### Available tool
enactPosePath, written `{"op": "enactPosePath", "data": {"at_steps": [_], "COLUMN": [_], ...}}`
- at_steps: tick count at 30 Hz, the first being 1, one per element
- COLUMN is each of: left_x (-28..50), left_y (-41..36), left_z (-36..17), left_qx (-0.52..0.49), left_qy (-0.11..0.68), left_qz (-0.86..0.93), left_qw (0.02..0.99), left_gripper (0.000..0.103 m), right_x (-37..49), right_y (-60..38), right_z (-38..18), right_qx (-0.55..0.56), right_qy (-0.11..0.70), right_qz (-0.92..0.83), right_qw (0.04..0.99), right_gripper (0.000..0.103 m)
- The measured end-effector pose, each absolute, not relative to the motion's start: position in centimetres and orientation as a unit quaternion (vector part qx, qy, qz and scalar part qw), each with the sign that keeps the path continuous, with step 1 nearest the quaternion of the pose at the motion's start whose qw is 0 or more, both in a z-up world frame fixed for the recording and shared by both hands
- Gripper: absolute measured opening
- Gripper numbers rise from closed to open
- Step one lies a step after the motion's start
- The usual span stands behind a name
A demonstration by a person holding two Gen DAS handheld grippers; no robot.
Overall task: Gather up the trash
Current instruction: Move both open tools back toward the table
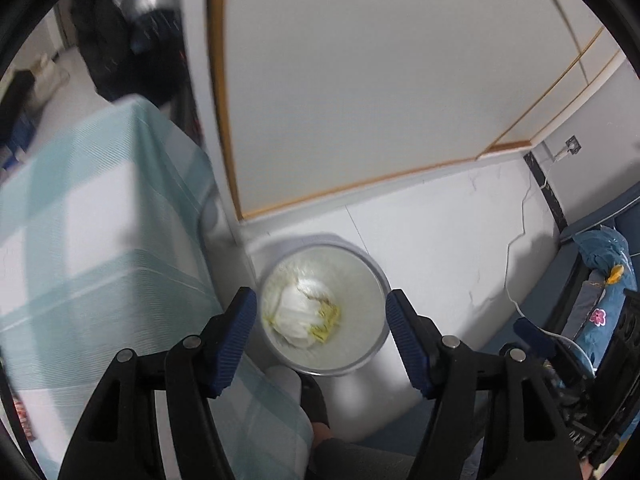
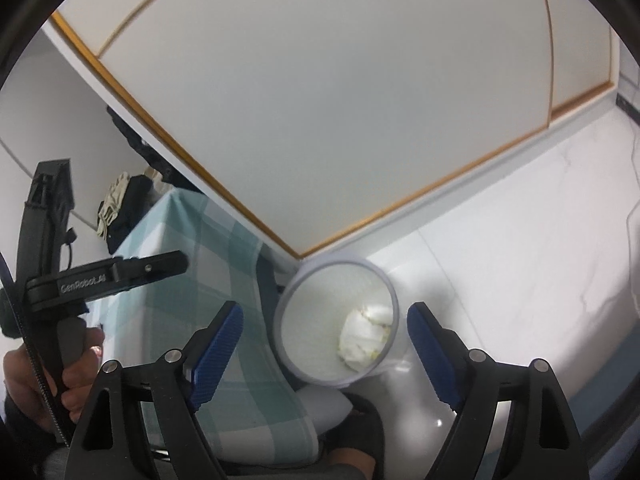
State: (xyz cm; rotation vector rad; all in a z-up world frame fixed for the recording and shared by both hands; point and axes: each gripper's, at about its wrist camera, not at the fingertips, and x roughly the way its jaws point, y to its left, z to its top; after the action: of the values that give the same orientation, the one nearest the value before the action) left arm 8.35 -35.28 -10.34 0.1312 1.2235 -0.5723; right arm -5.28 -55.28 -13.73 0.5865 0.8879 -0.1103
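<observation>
A white cabinet front (image 1: pixel 380 80) with thin golden trim fills the upper part of both views, standing over a pale, marble-veined floor (image 1: pixel 440 240). To the left a table draped in a teal-and-white checked cloth (image 1: pixel 100 220) hangs its corner down close beside a round white waste bin (image 1: pixel 376 276), which stands on the floor near the cabinet's foot. Inside the bin lies the trash, a crumpled white wad (image 1: pixel 298 316) with yellowish bits clinging to it, perhaps food scraps, though blur hides the detail. The left gripper (image 1: pixel 320 316) hangs above the bin, its blue-padded jaws spread with nothing between them. The right gripper (image 2: pixel 324 336) likewise hangs released and empty over the bin, and beside it a hand (image 2: pixel 44 376) grasps the left tool's handle.
</observation>
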Motion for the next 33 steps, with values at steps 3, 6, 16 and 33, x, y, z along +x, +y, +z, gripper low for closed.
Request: {"op": "enactPosePath", "data": {"at_steps": [3, 6, 16, 33], "left_x": [8.2, 8.1, 7.2, 5.8], "left_y": [-33.7, -31.9, -26.2, -13.8], "left_z": [-8.7, -7.2, -2.5, 3.1], "left_qx": [0.054, 0.044, 0.015, -0.022], "left_qy": [0.546, 0.529, 0.472, 0.366], "left_qz": [-0.256, -0.250, -0.221, -0.110], "left_qw": [0.796, 0.810, 0.853, 0.924], "left_gripper": [0.063, 0.064, 0.071, 0.077], "right_x": [-5.6, -5.8, -5.5, -3.7], "right_y": [-54.8, -53.8, -49.4, -37.9], "right_z": [-11.9, -9.9, -3.3, 3.4], "right_qx": [0.272, 0.263, 0.212, 0.187], "right_qy": [0.407, 0.391, 0.337, 0.283], "right_qz": [-0.053, -0.050, -0.020, 0.084], "right_qw": [0.870, 0.881, 0.917, 0.937], "right_gripper": [0.085, 0.085, 0.086, 0.096]}}
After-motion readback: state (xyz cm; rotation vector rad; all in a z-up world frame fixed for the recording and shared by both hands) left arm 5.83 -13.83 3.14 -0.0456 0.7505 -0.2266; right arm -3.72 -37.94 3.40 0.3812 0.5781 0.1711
